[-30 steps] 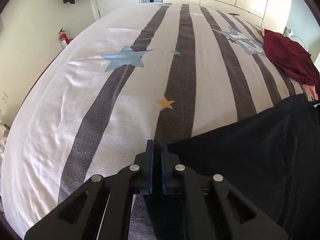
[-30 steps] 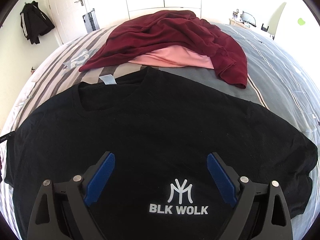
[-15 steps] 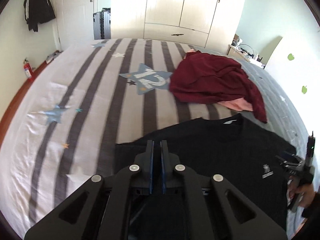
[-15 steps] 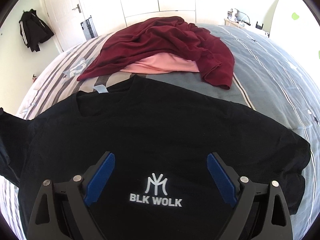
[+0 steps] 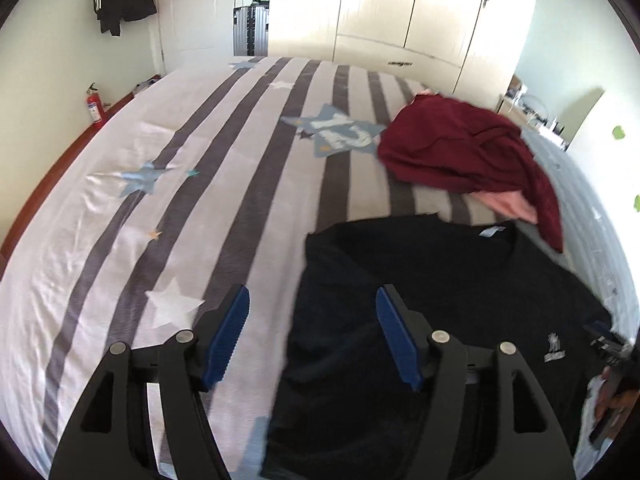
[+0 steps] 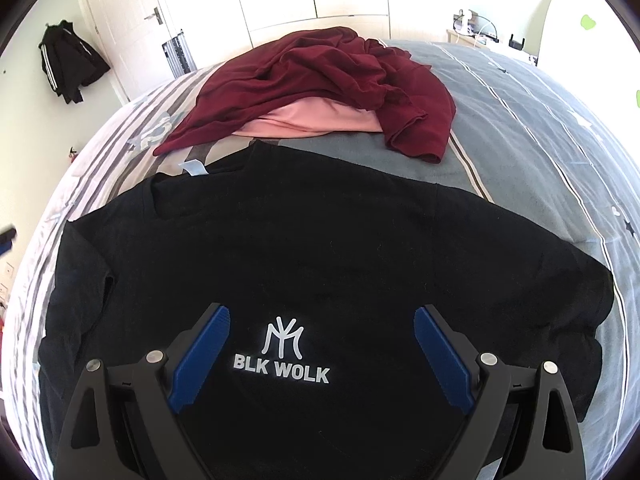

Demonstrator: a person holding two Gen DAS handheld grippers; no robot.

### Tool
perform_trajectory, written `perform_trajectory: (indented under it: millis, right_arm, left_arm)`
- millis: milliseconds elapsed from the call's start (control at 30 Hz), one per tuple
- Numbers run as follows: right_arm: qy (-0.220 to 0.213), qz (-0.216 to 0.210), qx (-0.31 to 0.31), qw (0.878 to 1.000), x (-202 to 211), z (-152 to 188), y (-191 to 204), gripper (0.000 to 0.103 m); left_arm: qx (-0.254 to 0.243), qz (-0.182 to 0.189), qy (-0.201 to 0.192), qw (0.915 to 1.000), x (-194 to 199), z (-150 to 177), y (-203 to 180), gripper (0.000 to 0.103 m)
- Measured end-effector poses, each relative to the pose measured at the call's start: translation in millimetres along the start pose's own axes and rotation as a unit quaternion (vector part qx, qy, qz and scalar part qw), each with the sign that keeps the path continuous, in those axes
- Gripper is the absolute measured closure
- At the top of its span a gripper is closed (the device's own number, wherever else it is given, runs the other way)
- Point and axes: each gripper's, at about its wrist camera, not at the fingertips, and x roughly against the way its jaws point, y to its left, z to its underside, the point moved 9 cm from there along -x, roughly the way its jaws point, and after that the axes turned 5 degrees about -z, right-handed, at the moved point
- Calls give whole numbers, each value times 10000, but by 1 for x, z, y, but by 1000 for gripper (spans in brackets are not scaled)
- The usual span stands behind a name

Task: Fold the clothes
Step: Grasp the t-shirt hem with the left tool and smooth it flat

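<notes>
A black T-shirt (image 6: 320,248) with a white "BLK WOLK" logo lies flat on the bed, its left sleeve folded in over the body. It also shows in the left wrist view (image 5: 440,300). My left gripper (image 5: 312,300) is open and empty above the shirt's left edge. My right gripper (image 6: 320,320) is open and empty above the logo, at the shirt's lower middle. The right gripper and the hand on it show at the right edge of the left wrist view (image 5: 612,364).
A maroon garment (image 6: 320,76) lies heaped on a pink one (image 6: 304,120) beyond the shirt's collar. The bed has a striped star-print cover (image 5: 180,184). A red fire extinguisher (image 5: 94,104) stands by the left wall. Wardrobes (image 5: 400,12) stand behind the bed.
My left gripper, shut on the shirt's left sleeve, carried it in over the body, then opened and let go. The right gripper stayed open and drifted slightly.
</notes>
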Motion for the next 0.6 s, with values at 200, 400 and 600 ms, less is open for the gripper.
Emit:
perform_trajectory:
  millis: [200, 400, 600]
  right_arm:
    - [39, -21, 6, 10000, -5, 7, 5, 11]
    - [35, 10, 66, 10000, -10, 10, 8, 11]
    - [82, 107, 3, 9999, -18, 14, -2, 11]
  left_arm:
    - [-274, 157, 328, 9990, -32, 43, -10, 65]
    - [-469, 398, 90, 9981, -62, 23, -36, 85]
    - [-620, -92, 167, 9979, -118, -8, -33, 89]
